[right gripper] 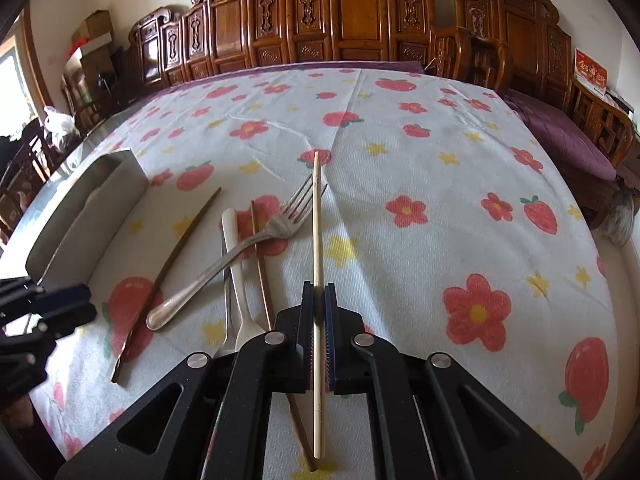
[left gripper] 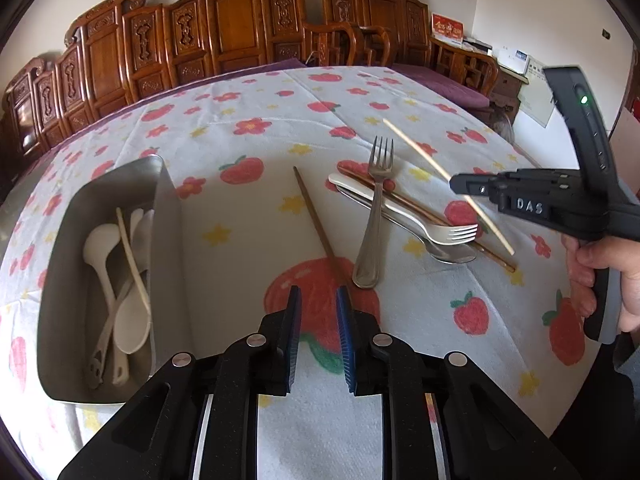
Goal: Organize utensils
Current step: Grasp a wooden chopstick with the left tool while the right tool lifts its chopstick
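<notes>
**Right claw has a chopstick pinched; left claw is empty over the cloth**

The right claw (right gripper: 319, 308) is clamped on a pale bamboo chopstick (right gripper: 317, 240), gripped off-centre with long ends free either side, so it may swivel or slip on the way to the grey metal tray (left gripper: 160, 184) at far left, or clip the steel fork (left gripper: 376, 216) lying across the white-handled spoon (left gripper: 360, 190). The left claw (left gripper: 319, 306) stands slightly apart, holding nothing, above the flowered cloth surface (left gripper: 248, 128), near a dark brown chopstick (left gripper: 316, 224). Only the left view shows the white ladles (left gripper: 104, 256) inside the tray; the right view shows the pinch itself, though its contact point looks blurred.
</notes>
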A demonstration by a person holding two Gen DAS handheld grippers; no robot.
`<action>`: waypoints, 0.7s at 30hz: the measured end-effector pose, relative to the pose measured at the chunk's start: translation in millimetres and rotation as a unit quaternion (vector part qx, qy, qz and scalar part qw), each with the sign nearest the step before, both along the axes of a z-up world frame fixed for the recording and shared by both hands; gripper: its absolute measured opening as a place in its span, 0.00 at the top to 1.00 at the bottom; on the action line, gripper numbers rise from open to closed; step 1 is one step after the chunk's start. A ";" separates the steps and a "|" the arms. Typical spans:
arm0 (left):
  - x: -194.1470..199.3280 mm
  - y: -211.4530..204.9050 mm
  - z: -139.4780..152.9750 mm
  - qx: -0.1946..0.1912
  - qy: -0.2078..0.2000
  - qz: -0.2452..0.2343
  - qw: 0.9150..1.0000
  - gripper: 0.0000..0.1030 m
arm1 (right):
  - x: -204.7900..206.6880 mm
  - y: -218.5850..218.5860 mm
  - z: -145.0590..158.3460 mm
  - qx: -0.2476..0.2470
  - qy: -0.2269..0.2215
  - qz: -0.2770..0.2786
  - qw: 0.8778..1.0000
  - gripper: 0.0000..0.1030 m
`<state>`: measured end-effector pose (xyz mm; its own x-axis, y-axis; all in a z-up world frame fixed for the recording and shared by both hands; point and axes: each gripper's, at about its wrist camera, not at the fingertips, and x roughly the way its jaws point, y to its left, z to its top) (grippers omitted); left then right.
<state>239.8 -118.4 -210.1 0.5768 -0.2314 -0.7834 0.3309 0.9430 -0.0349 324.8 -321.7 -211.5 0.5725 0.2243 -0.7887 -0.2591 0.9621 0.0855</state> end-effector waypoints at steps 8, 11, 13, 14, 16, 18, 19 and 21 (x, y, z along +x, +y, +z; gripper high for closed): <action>5.5 -15.4 -16.9 0.002 0.016 -0.005 1.000 0.79 | -0.1 -1.1 4.4 0.001 -0.016 -0.013 1.000 0.94; 7.2 -21.0 -23.4 0.008 0.024 -0.006 1.000 0.79 | 0.5 -1.0 5.1 0.002 -0.018 -0.016 1.000 0.94; 5.9 -24.9 -25.6 0.018 0.019 -0.009 1.000 0.78 | 0.6 -0.2 4.7 0.002 -0.017 -0.017 1.000 0.94; 5.2 -26.9 -25.8 0.025 0.016 -0.011 1.000 0.78 | 0.7 0.5 4.4 0.001 -0.017 -0.016 1.000 0.94; 4.6 -28.0 -25.8 0.030 0.015 -0.011 0.999 0.78 | 0.0 2.0 4.1 -0.001 -0.017 -0.014 1.000 0.94; 5.1 -26.4 -25.7 0.031 0.018 -0.009 0.999 0.79 | -0.3 3.1 4.3 -0.002 -0.018 -0.012 1.000 0.94; 5.5 -25.0 -25.7 0.031 0.020 -0.009 0.999 0.84 | -0.3 3.6 4.4 -0.002 -0.017 -0.011 1.000 0.94; 6.2 -23.0 -25.0 0.033 0.024 -0.007 0.999 0.94 | -1.1 4.6 5.2 -0.002 -0.019 -0.012 1.000 0.94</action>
<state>246.1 -141.4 -235.1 0.5355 -0.1860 -0.8238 0.3429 0.9393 0.0108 323.7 -317.1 -206.2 0.6063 0.2069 -0.7679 -0.2398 0.9682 0.0715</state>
